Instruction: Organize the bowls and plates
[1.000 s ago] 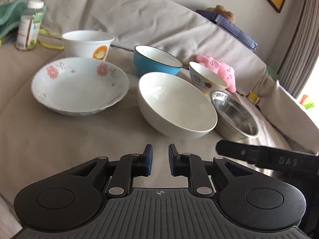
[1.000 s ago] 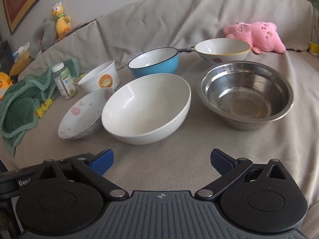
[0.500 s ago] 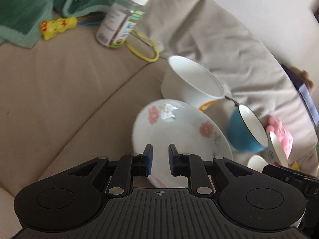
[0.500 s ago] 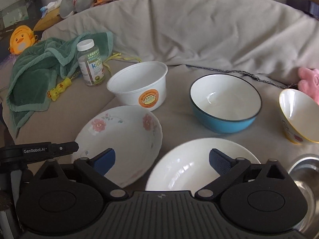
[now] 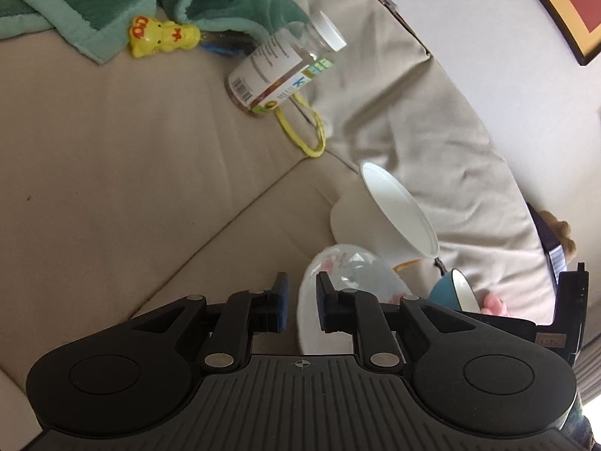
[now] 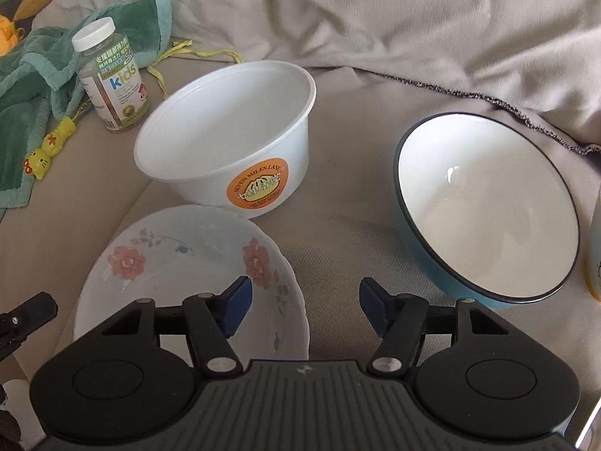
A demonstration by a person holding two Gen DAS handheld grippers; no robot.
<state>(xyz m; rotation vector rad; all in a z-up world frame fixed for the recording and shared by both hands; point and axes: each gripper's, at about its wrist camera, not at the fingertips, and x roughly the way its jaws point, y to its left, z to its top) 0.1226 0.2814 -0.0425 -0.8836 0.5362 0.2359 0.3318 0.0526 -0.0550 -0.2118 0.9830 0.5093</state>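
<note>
Item: floral plate (image 6: pixel 188 263), lying on the sofa cushion (image 5: pixel 112 188) just in front of the white plastic tub (image 6: pixel 233 150), with the blue bowl (image 6: pixel 488 206) apart to its right. My left gripper (image 5: pixel 299 306) had its jaws narrowed to a slim gap straddling the plate's near rim, probably so as to pinch the thin edge; contact I could not tell. My right gripper (image 6: pixel 303 308) was closing with nothing between its jaws, over the plate's right edge.
</note>
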